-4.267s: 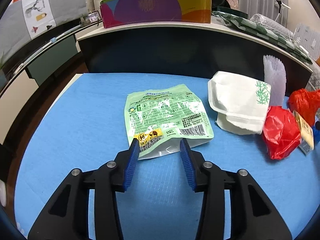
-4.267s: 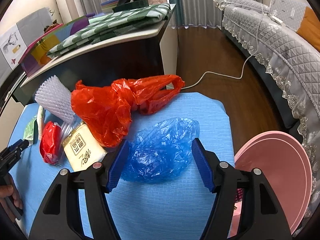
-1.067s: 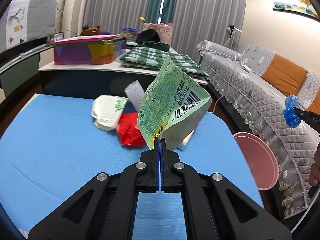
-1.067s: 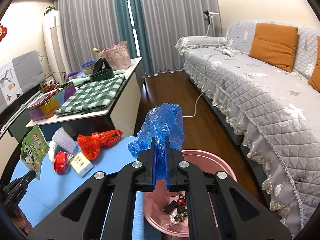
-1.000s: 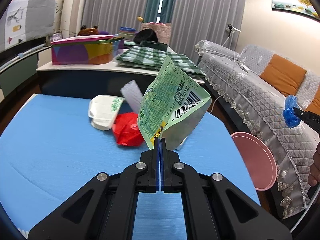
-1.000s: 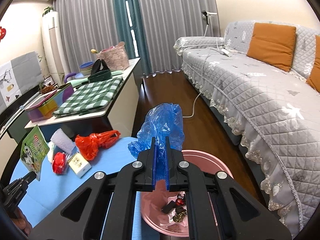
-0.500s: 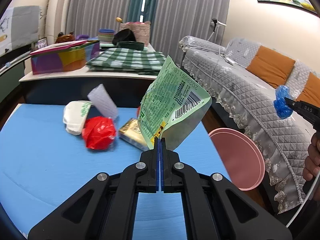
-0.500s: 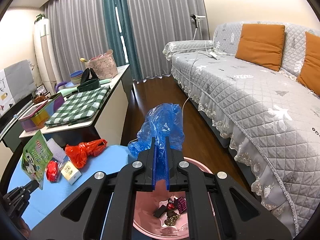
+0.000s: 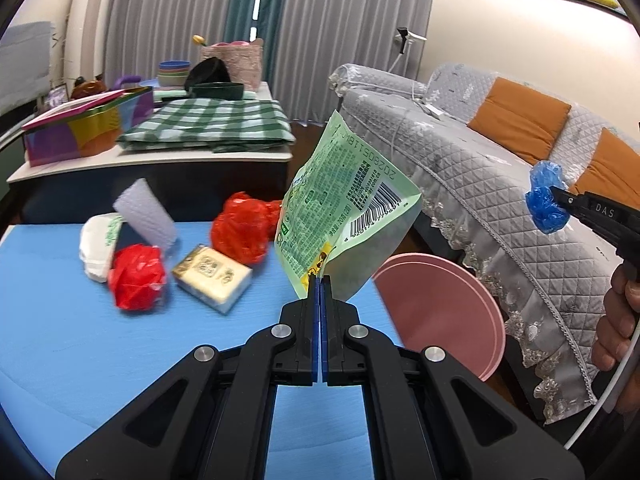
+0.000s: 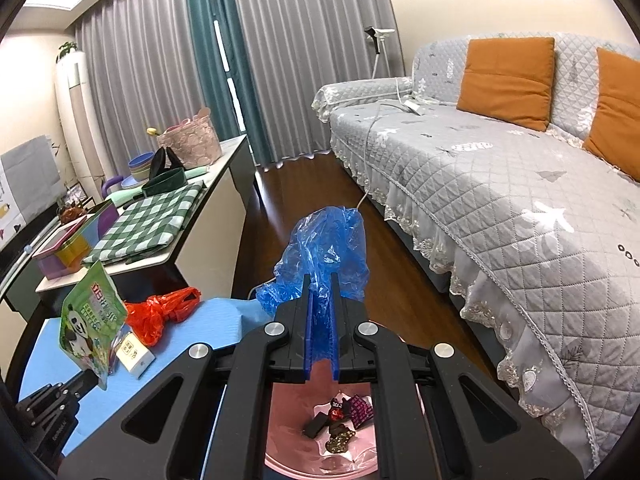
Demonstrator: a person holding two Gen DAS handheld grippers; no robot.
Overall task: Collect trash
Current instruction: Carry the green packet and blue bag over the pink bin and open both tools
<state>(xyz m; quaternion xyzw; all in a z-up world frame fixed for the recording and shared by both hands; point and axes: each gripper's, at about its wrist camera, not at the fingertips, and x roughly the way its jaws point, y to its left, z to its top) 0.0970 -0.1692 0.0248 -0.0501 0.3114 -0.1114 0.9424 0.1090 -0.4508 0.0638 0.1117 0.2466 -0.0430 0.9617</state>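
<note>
My left gripper (image 9: 320,280) is shut on the corner of a green snack pouch (image 9: 344,208) and holds it upright above the blue table's right edge, next to the pink bin (image 9: 440,312). My right gripper (image 10: 321,284) is shut on a crumpled blue plastic bag (image 10: 324,248) and holds it above the pink bin (image 10: 292,440), which has several wrappers inside. The blue bag also shows in the left wrist view (image 9: 545,202). The pouch also shows in the right wrist view (image 10: 90,312).
On the blue table (image 9: 60,340) lie a red plastic ball (image 9: 136,276), an orange-red bag (image 9: 240,232), a tan packet (image 9: 212,276), a white paper bag (image 9: 98,244) and a foam sleeve (image 9: 146,212). A grey sofa (image 10: 520,200) stands right, a sideboard (image 9: 160,152) behind.
Both grippers have moved right toward the pink bin. The pouch now hangs by the table's right edge, and the blue bag is over the bin. Both grips are unchanged.
</note>
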